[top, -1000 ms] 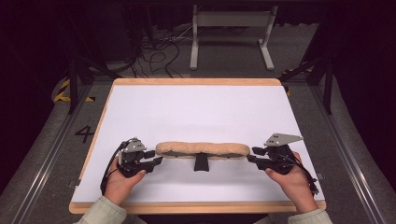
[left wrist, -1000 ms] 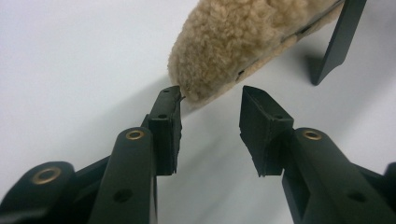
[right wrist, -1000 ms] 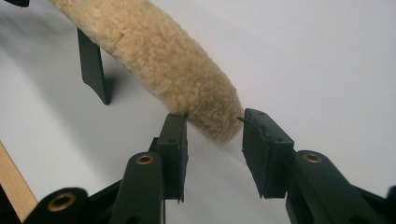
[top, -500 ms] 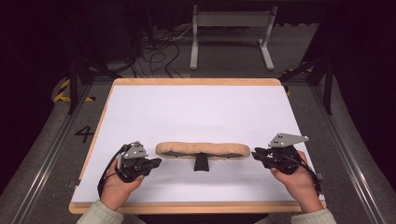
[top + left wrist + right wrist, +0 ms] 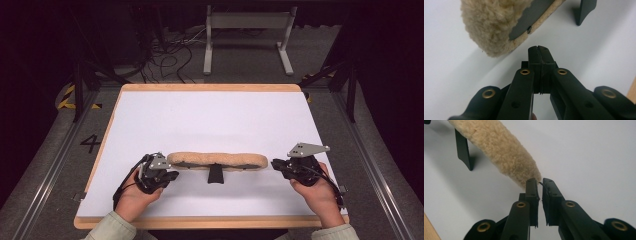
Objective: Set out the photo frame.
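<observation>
i have the long tan fleece-covered pad with a flat dark underside (image 5: 217,160) lying crosswise on the white-topped bench with a pale wooden edge (image 5: 210,120), toward the near side, about midway between my two hands. a short black stem (image 5: 215,174) sticks out from under its middle toward me, resting on the white surface.

my left gripper (image 5: 169,176) sits just beside the left end of the pad, apart from it. in the left gripper view its fingers (image 5: 535,58) are pressed flat together with nothing between them, and the fluffy rounded end of the pad (image 5: 496,25) is ahead and to the left, with the dark plate under the fleece showing. the tips do not touch the fleece.

my right gripper (image 5: 276,166) is at the right end of the pad, with its grey three-cornered plate (image 5: 306,149) on top. in the right gripper view its fingers (image 5: 532,186) have just been closing and now stand very narrow, only a thin slit left between them, holding nothing. the tapered end of the pad (image 5: 506,152) lies right at the left fingertip; i cannot tell whether it touches. a thin stray strand sits at the slit.

both hands rest low over the bench near its front edge, with pale sleeves at the bottom of the high view.
</observation>
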Motion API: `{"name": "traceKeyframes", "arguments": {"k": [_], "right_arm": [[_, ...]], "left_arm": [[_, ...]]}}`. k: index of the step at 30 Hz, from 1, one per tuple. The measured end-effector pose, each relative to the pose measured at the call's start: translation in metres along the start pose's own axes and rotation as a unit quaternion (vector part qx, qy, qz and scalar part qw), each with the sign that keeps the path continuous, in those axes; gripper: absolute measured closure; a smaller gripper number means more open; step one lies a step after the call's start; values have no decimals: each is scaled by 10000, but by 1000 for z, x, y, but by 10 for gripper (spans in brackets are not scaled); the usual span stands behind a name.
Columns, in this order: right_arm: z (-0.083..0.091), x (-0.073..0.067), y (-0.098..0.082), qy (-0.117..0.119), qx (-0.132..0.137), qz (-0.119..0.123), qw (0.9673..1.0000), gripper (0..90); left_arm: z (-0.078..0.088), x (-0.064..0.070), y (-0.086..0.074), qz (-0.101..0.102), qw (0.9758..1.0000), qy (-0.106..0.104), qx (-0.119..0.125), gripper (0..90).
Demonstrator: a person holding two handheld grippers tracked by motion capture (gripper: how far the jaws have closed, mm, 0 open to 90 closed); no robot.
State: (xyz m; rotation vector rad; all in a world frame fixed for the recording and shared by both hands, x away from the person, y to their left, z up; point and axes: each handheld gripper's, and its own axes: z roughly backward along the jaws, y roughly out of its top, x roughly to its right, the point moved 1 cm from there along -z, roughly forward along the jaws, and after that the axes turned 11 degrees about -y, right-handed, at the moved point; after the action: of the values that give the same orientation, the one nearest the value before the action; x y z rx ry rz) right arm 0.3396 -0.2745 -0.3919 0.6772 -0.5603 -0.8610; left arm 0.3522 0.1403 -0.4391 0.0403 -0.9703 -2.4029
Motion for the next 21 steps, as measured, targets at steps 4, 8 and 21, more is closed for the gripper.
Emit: {"name": "traceKeyframes", "arguments": {"k": [4, 8, 21], "right_arm": [[-2, 1, -2, -28, -13, -41, 10000, 841], [-5, 3, -3, -40, 3, -104, 9999, 847], [-9, 5, -1, -77, 58, -158, 9998, 899]], "left_arm": [[-6, -3, 2, 30, 10000, 81, 49, 900], [-12, -6, 3, 55, 9998, 151, 98, 900], [-20, -9, 7, 13, 9995, 295, 91, 900]]}}
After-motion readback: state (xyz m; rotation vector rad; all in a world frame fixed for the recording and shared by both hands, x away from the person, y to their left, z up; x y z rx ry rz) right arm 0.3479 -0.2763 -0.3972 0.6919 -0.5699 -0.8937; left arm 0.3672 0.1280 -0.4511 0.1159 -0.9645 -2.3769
